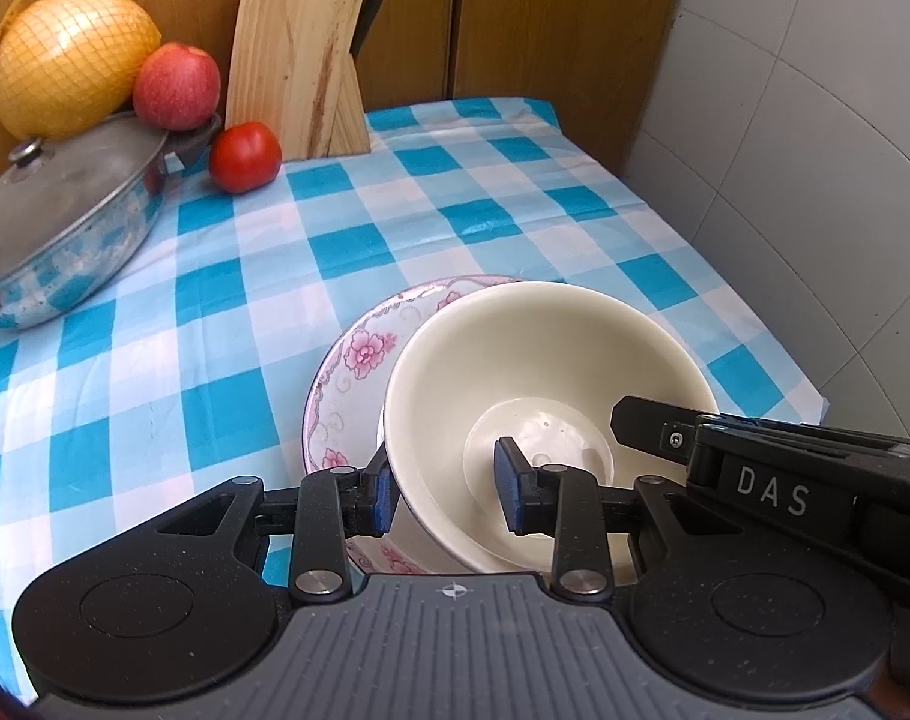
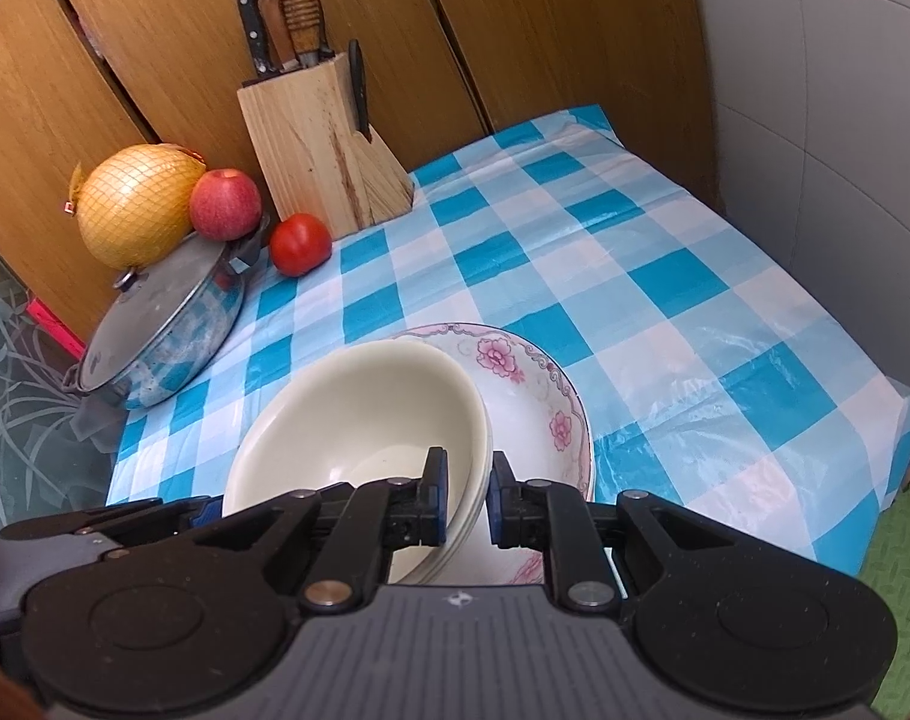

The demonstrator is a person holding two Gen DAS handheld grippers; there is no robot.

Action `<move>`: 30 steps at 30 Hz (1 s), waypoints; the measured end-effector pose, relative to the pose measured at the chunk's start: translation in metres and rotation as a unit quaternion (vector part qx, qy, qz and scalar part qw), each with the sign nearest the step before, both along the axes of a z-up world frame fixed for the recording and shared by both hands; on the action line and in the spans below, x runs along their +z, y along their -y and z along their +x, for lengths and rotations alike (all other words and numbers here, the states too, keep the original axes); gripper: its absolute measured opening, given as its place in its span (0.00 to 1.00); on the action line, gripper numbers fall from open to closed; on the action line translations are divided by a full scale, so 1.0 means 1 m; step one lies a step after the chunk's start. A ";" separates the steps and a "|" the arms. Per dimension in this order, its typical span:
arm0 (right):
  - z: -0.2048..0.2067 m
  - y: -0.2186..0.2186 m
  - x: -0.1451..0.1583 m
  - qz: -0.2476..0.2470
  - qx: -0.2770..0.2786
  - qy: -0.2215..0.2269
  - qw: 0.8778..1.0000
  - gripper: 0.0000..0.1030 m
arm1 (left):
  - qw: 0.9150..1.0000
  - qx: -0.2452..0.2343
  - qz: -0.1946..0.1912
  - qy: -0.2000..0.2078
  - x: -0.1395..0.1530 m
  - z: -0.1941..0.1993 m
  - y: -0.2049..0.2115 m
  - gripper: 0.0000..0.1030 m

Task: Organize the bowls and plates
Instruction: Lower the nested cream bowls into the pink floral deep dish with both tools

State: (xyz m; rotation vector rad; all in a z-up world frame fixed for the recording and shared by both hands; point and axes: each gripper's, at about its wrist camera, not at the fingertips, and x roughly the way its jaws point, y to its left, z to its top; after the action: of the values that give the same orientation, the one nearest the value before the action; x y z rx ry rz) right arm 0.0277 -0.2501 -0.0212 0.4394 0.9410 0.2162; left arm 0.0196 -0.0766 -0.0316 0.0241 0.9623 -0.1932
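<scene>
i've got my left gripper [image 1: 449, 489] and right gripper [image 2: 466, 498] both straddling the cream bowl [image 1: 545, 414] rim, not quite pinched, bowl sitting tilted in the floral plate [image 2: 539, 396] at the near edge, so it could slide off.

Table [image 1: 515, 192]: bowl [image 1: 545, 372] in plate [image 1: 359, 372], both near the front edge. Left gripper [image 1: 449, 489] straddles the bowl's near-left rim, right gripper [image 2: 467, 498] its right rim. Lidded pot [image 1: 71, 216] at the left edge. Pomelo [image 1: 74, 60] and apple [image 1: 176, 87] at the back-left corner behind the pot. Tomato [image 1: 245, 156] right of the apple. Knife block [image 1: 296, 60] at the back edge, behind the tomato.
</scene>
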 end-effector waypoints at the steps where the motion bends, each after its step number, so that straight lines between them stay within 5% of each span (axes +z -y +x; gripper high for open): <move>1: 0.001 0.000 -0.001 0.000 0.000 0.000 1.000 0.15 | 1.000 0.001 0.000 -0.001 -0.001 0.001 0.000 0.38; 30: 0.010 -0.002 -0.010 -0.004 0.000 -0.030 1.000 0.16 | 1.000 0.003 0.003 -0.015 -0.006 0.010 0.000 0.39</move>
State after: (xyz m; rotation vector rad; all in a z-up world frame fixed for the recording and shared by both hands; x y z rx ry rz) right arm 0.0376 -0.2482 -0.0311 0.4403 1.0005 0.2008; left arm 0.0296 -0.0761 -0.0375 0.0241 0.9934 -0.1855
